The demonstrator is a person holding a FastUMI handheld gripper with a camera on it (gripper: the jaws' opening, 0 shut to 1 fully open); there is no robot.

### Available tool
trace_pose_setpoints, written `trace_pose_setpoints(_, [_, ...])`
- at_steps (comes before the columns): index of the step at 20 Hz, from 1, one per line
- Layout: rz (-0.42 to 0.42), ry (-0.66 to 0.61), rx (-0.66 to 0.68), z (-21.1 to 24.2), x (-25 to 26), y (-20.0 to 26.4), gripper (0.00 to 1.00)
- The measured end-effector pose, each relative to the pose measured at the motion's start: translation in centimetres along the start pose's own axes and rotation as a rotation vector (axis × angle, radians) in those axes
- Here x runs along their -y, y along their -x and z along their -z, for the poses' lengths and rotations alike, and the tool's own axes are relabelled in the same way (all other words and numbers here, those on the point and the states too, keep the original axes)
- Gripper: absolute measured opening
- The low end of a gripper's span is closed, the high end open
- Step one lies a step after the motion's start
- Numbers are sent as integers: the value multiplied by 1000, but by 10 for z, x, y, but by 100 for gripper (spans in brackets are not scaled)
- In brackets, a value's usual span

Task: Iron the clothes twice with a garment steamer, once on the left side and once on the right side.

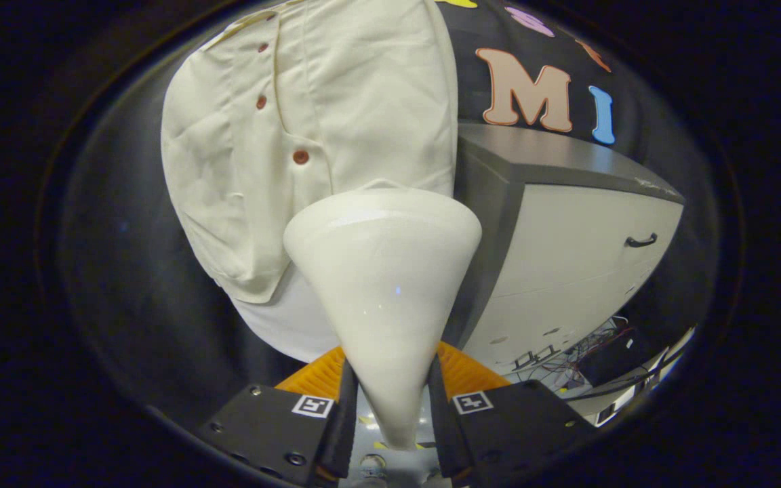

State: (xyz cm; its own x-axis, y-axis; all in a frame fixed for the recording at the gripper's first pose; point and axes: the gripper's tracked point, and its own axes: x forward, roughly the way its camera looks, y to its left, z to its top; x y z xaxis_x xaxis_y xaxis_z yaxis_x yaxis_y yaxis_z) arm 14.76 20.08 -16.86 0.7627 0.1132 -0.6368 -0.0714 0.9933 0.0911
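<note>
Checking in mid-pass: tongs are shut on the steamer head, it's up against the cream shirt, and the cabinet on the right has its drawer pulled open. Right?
Not quite. In the gripper view the cabinet drawer is closed, its front flush. The rest holds: the tongs are shut on the steamer head, which sits against the cream shirt.

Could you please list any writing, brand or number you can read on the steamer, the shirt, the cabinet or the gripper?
garment steamer, clamped between both fingers of the gripper: no text.
shirt: none, only buttons.
cabinet: none.
square markers on the gripper: black-and-white patterns, no words or numbers.
</note>
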Motion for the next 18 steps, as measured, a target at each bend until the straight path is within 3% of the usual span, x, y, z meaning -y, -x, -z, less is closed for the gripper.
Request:
trace_pose_setpoints(14, [34,-93,241,-41,15,150,49])
trace_pose_setpoints(18, [36,-56,341,-63,22,192,49])
